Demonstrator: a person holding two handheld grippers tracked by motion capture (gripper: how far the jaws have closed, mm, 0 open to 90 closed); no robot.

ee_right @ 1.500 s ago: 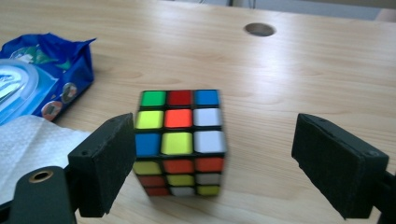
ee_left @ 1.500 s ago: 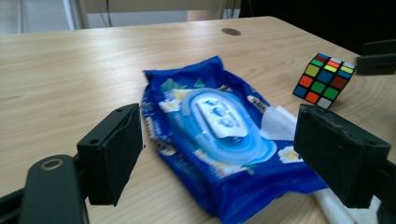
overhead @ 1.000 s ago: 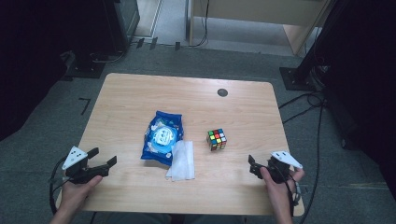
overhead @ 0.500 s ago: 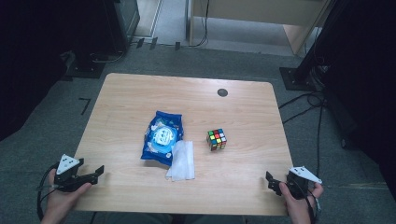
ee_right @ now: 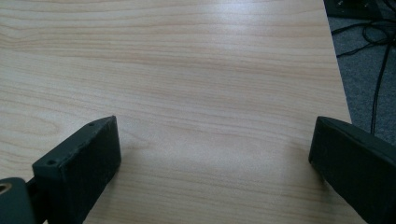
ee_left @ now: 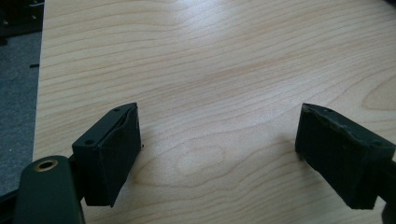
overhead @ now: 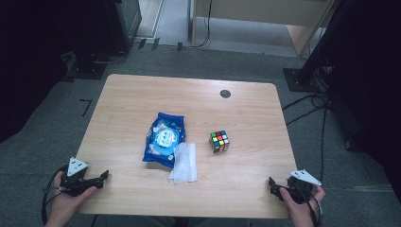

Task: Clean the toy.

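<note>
Left gripper (overhead: 101,178): in the high view you held it at the near left corner of the pale wooden table (overhead: 142,94), jaws pointing inward over the edge.
Right gripper (overhead: 273,185): you held it at the near right corner, well apart from everything.
Blue plastic wipes packet (overhead: 164,139): it lay mid-table, tilted.
White folded wipe (overhead: 183,162): it touched the packet's near right edge.
Multicoloured puzzle cube (overhead: 219,141): it sat right of the packet, apart from it.
Left gripper view: your black jaws (ee_left: 219,158) stood wide apart over bare wood (ee_left: 210,70), holding nothing.
Right gripper view: your jaws (ee_right: 215,163) were likewise spread, with nothing between them, near the table's (ee_right: 187,56) right edge.
</note>
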